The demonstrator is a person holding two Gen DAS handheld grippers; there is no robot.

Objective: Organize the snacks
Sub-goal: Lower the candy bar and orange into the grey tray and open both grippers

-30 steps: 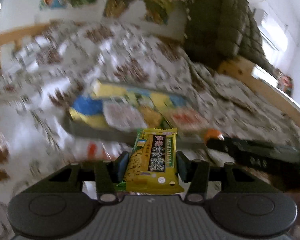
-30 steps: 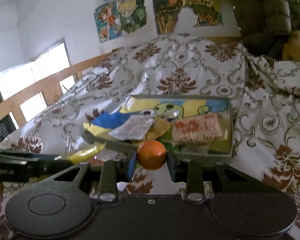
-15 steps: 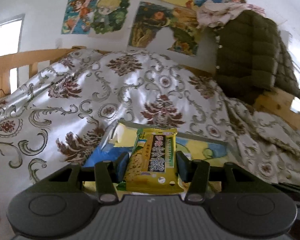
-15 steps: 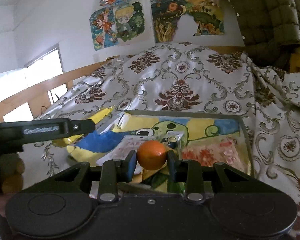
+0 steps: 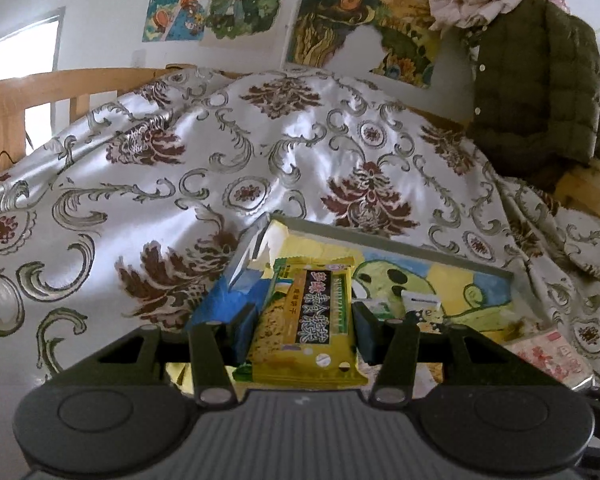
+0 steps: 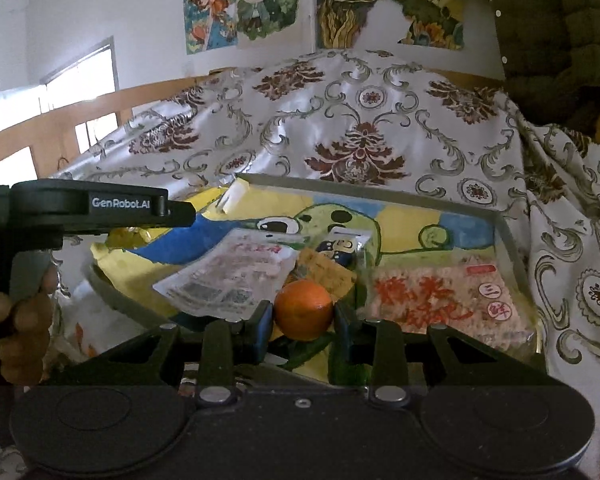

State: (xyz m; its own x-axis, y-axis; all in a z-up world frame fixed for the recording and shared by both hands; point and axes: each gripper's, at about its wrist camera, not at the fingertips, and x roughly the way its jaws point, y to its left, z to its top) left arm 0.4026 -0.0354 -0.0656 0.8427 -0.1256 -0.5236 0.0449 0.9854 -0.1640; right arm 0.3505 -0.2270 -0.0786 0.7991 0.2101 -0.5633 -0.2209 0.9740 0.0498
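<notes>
Both grippers loaded, poised over the snack tray for placement.

The left gripper [image 5: 306,320] is clamped on a yellow biscuit packet [image 5: 306,322], held upright between the pads over the tray's [image 5: 400,246] 9 o'clock end. The right gripper [image 6: 303,316] is clamped on a small orange [image 6: 303,311], in front of the tray's [image 6: 380,191] near rim, short of the white sachet [image 6: 228,276] at 11 o'clock and the pink rice-cake pack [image 6: 440,300] at 2 o'clock. Both tools point forward and pitched downward; the left tool body [image 6: 88,210] crosses the right wrist view at 9 o'clock, with the person's fingers [image 6: 20,320] below it. Judged procedure: lower each item onto a bare patch of the tray lining, release the packet flat, seat the orange against a neighbour so it cannot roll, and keep the two tools apart.
</notes>
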